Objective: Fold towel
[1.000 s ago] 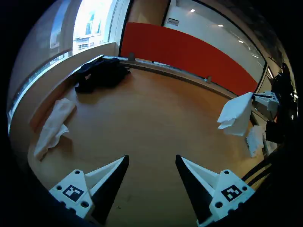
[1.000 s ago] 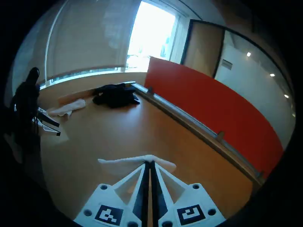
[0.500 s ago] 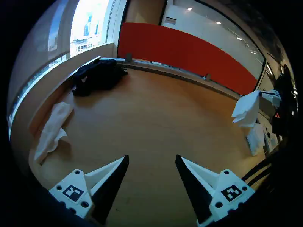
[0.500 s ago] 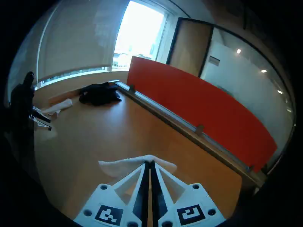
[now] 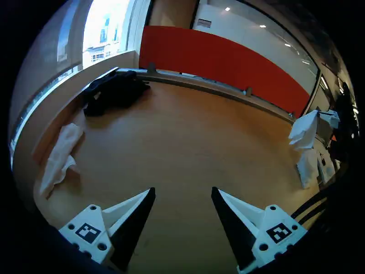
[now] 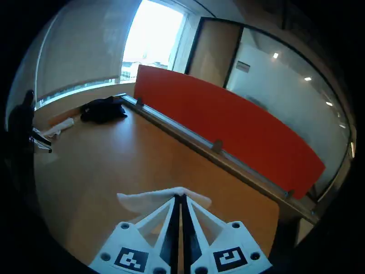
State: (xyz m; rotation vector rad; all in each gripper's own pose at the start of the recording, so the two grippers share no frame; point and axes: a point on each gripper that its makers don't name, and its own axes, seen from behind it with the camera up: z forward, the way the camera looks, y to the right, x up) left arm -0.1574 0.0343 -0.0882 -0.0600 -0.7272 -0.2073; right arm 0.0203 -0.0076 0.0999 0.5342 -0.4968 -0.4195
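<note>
The left gripper is held low over a wooden table, pointing across it toward a red partition along the far edge. Its two fingers stand wide apart and hold nothing, with bare tabletop showing between them.

At the right end of the table, in the left gripper view, the right gripper is held up above the surface with a white towel hanging from it in loose folds. In its own view the right gripper points along the partition, its fingers pressed together on the towel's edge, and the cloth spreads to either side just past the tips.

A second white cloth lies near the table's edge below the hanging towel. A crumpled white towel, the spare one, lies at the table's left side beside a low ledge. A black garment is heaped in the far corner near a bright window. In the right gripper view, a dark-gloved hand holds the other gripper at the far left.
</note>
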